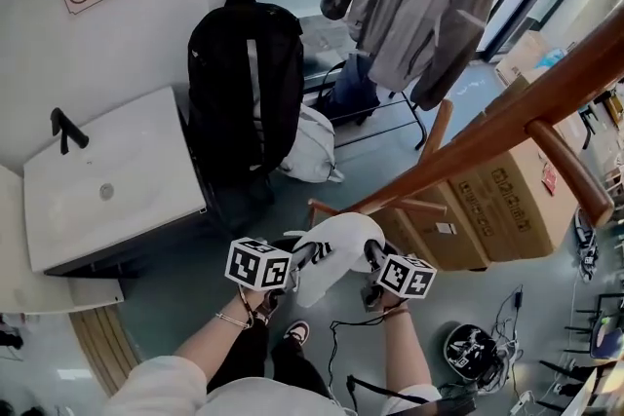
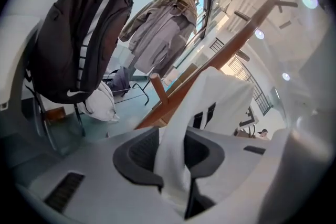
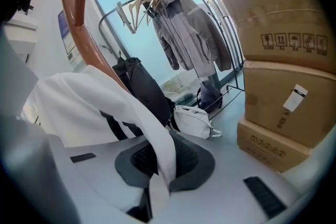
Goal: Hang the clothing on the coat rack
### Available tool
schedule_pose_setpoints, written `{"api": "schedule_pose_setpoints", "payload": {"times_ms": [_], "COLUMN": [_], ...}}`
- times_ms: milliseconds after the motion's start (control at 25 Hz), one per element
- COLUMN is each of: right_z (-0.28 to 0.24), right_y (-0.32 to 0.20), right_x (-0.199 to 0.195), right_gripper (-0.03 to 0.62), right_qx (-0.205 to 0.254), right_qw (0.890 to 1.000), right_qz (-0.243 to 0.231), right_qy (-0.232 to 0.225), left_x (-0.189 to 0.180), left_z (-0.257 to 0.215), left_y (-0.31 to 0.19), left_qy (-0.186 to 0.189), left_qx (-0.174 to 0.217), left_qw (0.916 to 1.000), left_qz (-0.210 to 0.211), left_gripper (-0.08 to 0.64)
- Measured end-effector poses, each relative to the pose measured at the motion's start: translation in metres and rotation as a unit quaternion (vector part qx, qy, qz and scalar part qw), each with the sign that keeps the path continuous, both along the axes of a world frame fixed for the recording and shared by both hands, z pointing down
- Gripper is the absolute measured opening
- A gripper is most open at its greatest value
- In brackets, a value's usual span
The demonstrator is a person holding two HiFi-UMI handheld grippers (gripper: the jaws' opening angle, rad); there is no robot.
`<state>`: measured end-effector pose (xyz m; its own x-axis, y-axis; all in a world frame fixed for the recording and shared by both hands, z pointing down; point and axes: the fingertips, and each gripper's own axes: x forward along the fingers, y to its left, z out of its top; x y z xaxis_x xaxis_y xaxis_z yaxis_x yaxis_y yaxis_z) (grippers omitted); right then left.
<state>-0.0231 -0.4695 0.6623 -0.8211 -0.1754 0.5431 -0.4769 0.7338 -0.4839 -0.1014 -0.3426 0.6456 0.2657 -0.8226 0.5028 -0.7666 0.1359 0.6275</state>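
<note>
**Chief:** Item and location?

**Inspector:** White garment (image 1: pixel 339 246) with black stripes, bunched between the two grippers, low against the rack (image 1: pixel 507 107). Both gripper views show its upper part draped over the wooden stem, near a short peg (image 1: pixel 328 207). Whether it is caught on that peg cannot be confirmed.

**Chief:** Tool state?

**Inspector:** Right gripper (image 1: pixel 374 255): clenched on a fold of the garment, with cloth pinched between the pads. Left gripper (image 1: pixel 304 254): jaws partly apart. Cloth runs between them, but the pads do not appear to press it, so that grip is judged slack.

**Chief:** Step in hand?

**Inspector:** Judged to be the hand-over to the rack. The garment is laid on, the left side is slack and the right side is holding. The task is near its end, not done.

**Chief:** Requirement for the next move?

**Inspector:** Confirm the garment bears on a peg before the right gripper lets go. Draw the left gripper clear without dragging the cloth off. Risk noted: the cloth sits low and looks only loosely draped, and if it lies on bare stem it will likely slide to the floor
</note>
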Motion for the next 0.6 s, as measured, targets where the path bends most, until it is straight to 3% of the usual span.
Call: {"api": "schedule_pose_setpoints", "payload": {"times_ms": [200,320,600], "right_z": [0.002,0.004,-0.005], "right_y": [0.001,0.006,0.014], "right_x": [-0.002,0.003,0.008], "right_gripper": [0.062,0.114,0.163], "right_qx": [0.015,0.013,0.024], "right_qw": [1.0,1.0,1.0], "right_qz": [-0.004,0.003,-0.003], "right_qy": [0.009,0.008,-0.001], "left_x": [0.004,0.006,0.007], "left_z": [0.004,0.004,-0.003], "left_y": [-0.002,0.0,0.006], "left_qy": [-0.009,-0.02,-0.035], "left_qx": [0.033,0.041,0.047], "left_qw": [0.9993,0.9988,0.9982], "left_qz": [0.012,0.017,0.013], "left_gripper": [0.153,0.17,0.212]}}
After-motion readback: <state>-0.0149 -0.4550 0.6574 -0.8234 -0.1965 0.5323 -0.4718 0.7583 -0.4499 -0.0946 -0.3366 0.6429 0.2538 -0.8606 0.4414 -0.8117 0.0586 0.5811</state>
